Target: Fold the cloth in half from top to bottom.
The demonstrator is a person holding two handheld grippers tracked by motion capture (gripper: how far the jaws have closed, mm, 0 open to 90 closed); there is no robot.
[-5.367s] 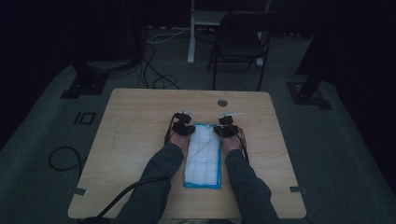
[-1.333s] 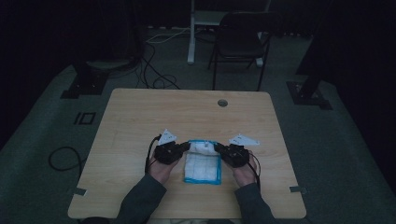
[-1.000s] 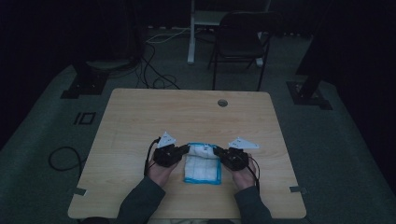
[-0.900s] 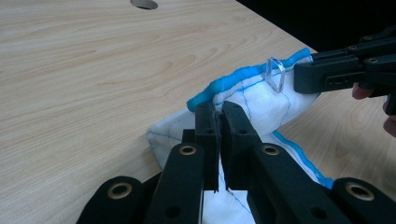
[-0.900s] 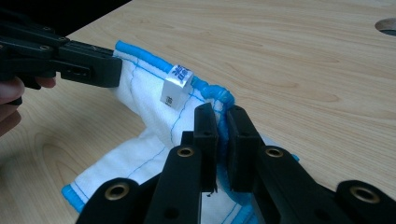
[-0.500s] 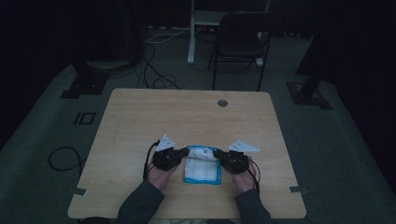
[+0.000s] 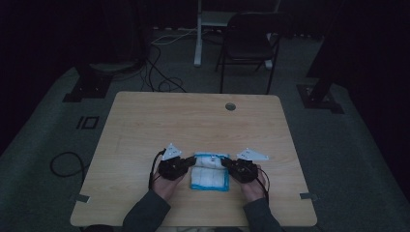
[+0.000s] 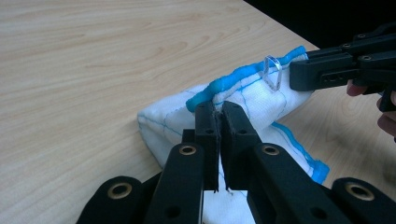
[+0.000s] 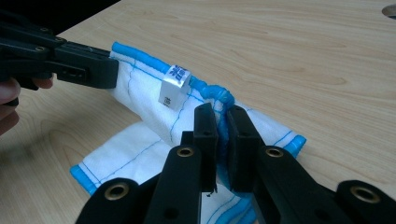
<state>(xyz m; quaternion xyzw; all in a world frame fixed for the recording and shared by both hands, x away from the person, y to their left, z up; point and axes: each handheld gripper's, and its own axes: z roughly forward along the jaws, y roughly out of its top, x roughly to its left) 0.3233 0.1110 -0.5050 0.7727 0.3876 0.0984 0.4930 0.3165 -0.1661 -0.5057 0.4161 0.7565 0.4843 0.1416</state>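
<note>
Left gripper view has the left tool (image 8: 219,114) clenched on the blue-edged fold of a white cloth (image 8: 243,100), its two black jaws pressed together with the fabric pinched between them. Right gripper view gives the same picture from the other side: the right tool (image 9: 223,116) is clamped on the blue hem beside a small sewn label (image 9: 174,88). Both grips hold the folded edge raised a little, while the rest of the cloth lies flat on the desk (image 7: 193,121), near its front edge, between the person's two hands.
</note>
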